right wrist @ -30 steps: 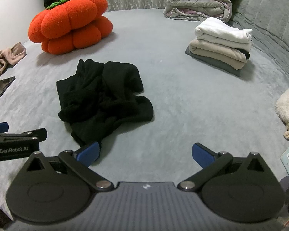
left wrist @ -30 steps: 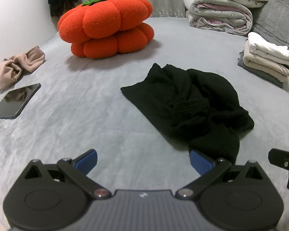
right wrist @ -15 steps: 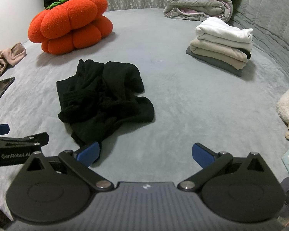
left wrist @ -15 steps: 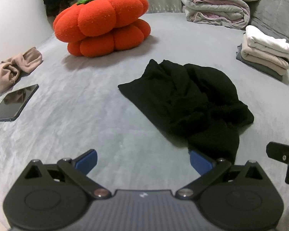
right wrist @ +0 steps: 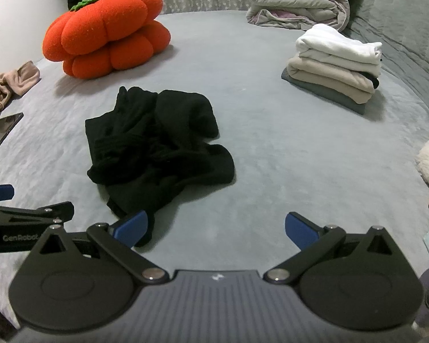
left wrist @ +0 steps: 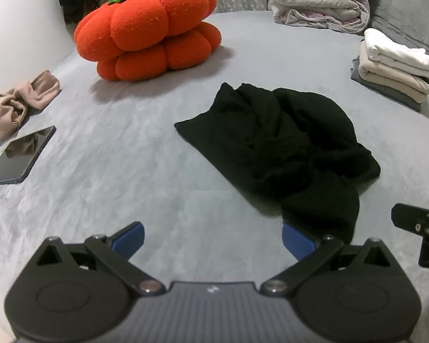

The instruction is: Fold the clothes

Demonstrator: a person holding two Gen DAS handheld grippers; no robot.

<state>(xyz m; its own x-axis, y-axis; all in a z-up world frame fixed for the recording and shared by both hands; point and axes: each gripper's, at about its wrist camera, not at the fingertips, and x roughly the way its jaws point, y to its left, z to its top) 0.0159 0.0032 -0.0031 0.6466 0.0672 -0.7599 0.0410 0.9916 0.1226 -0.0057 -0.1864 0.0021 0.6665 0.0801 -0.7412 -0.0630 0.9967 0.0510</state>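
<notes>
Garment (right wrist: 157,145), black: crumpled mid-frame, unfolded; stack (right wrist: 334,65) upper right already folded; both grippers' fingers wide, empty.

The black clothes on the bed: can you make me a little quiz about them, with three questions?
1. True or false: the black garment is already folded neatly.
2. What is holding the black garment? A) the left gripper B) the right gripper C) nothing
3. Fill in: the top piece of the folded stack is coloured ____.

Key:
1. False. It lies crumpled on the grey bed.
2. C. Both grippers are open and empty, near its closest edge.
3. White.
</notes>
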